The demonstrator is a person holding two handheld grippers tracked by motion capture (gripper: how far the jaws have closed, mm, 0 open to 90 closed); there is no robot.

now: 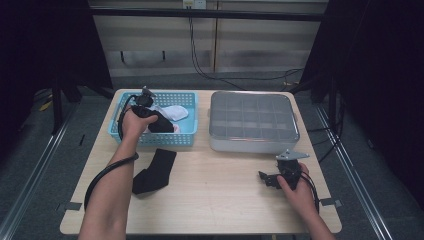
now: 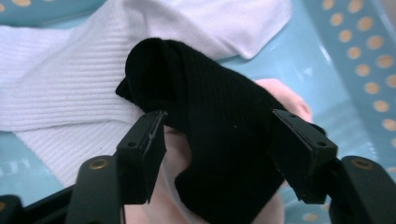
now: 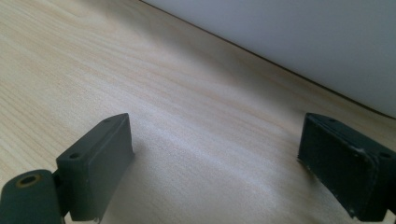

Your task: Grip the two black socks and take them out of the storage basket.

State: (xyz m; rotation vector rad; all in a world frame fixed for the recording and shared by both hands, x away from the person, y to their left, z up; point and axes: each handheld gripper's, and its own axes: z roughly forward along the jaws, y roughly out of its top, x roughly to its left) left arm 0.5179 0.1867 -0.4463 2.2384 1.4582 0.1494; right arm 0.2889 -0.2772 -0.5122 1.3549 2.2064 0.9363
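- The left gripper [image 2: 215, 135] is down inside the blue basket [image 1: 187, 100] at the far left of the desk [image 1: 225, 200], with a black sock [image 2: 219, 140] lying between its jaws.
- The sock straddles the gap: in the left gripper view its long axis runs from a bunched end at upper left, away from the gripper, to a looser end at lower right, close to the camera. It crosses the jaw line at a slant rather than square.
- The jaws stand part open, one on each side of the fabric. The left one seems to touch the sock's edge, but I cannot tell for sure that either presses (no pinch or crease shows), so I judge it not yet gripped.
- The black sock rests on a white sock [image 2: 70, 93] and something pale pink [image 2: 289, 100], so a closing grip could catch those too.
- A second black sock [image 1: 155, 170] lies on the desk just in front of the basket, long axis running near-to-far.
- The right gripper [image 1: 272, 178] rests well away by the grey lidded tray [image 1: 252, 145], jaws wide and empty; the left is clearly the nearer.
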